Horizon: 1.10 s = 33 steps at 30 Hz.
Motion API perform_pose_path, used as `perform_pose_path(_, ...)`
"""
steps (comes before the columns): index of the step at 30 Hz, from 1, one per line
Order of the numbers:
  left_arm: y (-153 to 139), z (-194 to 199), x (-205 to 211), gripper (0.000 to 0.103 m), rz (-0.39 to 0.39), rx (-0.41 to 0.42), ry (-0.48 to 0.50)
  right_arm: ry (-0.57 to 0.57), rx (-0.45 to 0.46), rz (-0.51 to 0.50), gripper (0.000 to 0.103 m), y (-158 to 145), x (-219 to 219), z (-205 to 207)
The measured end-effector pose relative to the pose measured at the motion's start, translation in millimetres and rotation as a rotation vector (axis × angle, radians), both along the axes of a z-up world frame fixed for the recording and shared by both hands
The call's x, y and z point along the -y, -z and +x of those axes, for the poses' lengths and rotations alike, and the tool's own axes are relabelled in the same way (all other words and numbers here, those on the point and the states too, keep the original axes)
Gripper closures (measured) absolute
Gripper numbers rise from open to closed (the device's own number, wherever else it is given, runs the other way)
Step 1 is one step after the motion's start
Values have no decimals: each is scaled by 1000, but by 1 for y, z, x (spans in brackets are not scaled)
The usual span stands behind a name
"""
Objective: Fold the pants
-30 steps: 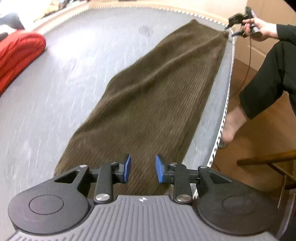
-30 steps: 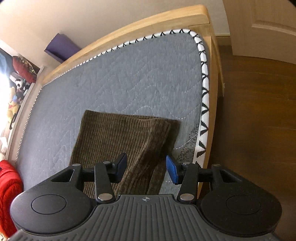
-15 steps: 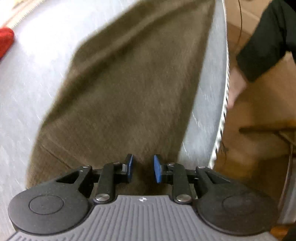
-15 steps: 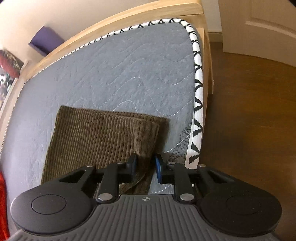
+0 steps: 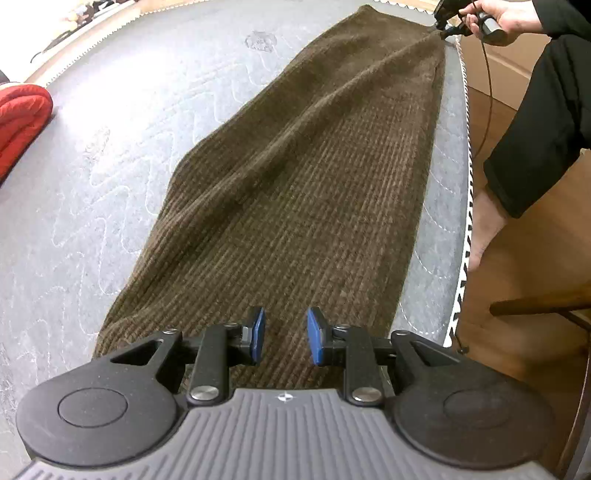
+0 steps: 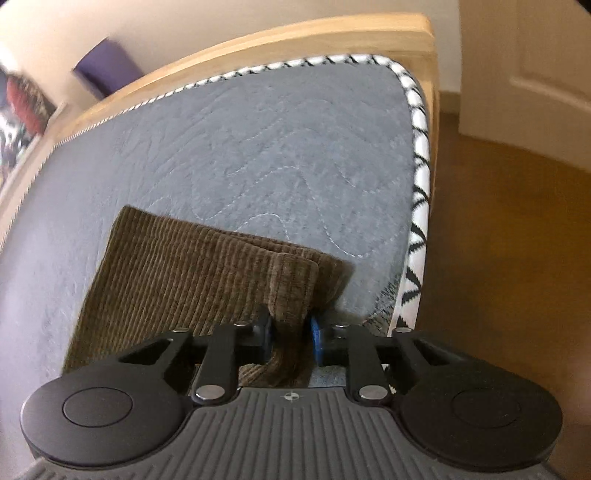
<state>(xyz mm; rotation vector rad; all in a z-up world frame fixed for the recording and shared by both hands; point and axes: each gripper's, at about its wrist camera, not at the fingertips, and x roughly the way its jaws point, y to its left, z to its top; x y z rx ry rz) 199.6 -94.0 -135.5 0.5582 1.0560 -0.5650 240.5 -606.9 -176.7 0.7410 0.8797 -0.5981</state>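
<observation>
Right tongs (image 6: 290,338) closing, now on pants (image 6: 192,273)

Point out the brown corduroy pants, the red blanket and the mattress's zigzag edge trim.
brown corduroy pants (image 5: 295,206): left wrist view, middle of the fabric.
red blanket (image 5: 20,114): left wrist view, its folded bulk.
zigzag edge trim (image 6: 419,177): right wrist view, right edge.

- Brown corduroy pants (image 5: 295,192) laid long and flat on grey quilted mattress (image 5: 122,140), near its right edge.
- Left gripper (image 5: 283,336) over near end of pants, blue pads apart, cloth showing in the gap; contact unclear.
- Right gripper (image 5: 448,22) at far corner of pants, held by a hand (image 5: 506,18); cloth drawn up to its tip.
- Red bedding (image 5: 22,118) far left of pants.
- Black-clad leg (image 5: 543,122) right of pants, past mattress edge.
</observation>
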Motion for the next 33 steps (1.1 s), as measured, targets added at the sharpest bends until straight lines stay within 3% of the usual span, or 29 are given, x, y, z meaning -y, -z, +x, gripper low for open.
perform_pose_path(4, -3, 3, 1, 75, -2, 30, -5, 40, 46, -35, 89, -24, -11, -3)
perform_pose_path(7, -7, 2, 2, 75, -3, 53, -3, -50, 135, -172, 89, -68, -48, -3)
perform_pose_path(12, -9, -6, 4, 75, -4, 69, 14, -515, 376, -501, 89, -152, -194, -23)
perform_pose_path(16, -9, -10, 3, 75, -5, 68, 7, -937, 545, -637, 89, -168, -335, -85)
perform_pose_path(18, -10, -10, 0, 75, -14, 68, -15, -1163, 578, -633, 89, -155, -398, -119)
perform_pose_path(20, -14, -7, -5, 74, -27, 77, -52, -1386, 550, -595, 88, -132, -449, -146)
perform_pose_path(22, -20, -4, -11, 68, -35, 95, -95, -1597, 449, -559, 86, -99, -489, -166)
perform_pose_path(24, -30, -1, -18, 62, -55, 122, -162, -1769, 289, -546, 85, -68, -515, -178)
perform_pose_path(25, -38, 2, -23, 58, -74, 138, -219, -1795, 243, -544, 84, -59, -520, -182)
perform_pose_path(27, -51, 7, -30, 53, -110, 149, -306, -1814, 234, -529, 75, -62, -519, -187)
perform_pose_path(29, -66, 12, -33, 46, -115, 167, -420, -1808, 271, -467, 74, -82, -507, -189)
perform_pose_path(31, -80, 18, -35, 29, -125, 175, -577, -1781, 300, -380, 69, -105, -490, -185)
perform_pose_path(33, -92, 23, -39, 28, -224, 139, -733, -1741, 343, -332, 64, -126, -477, -186)
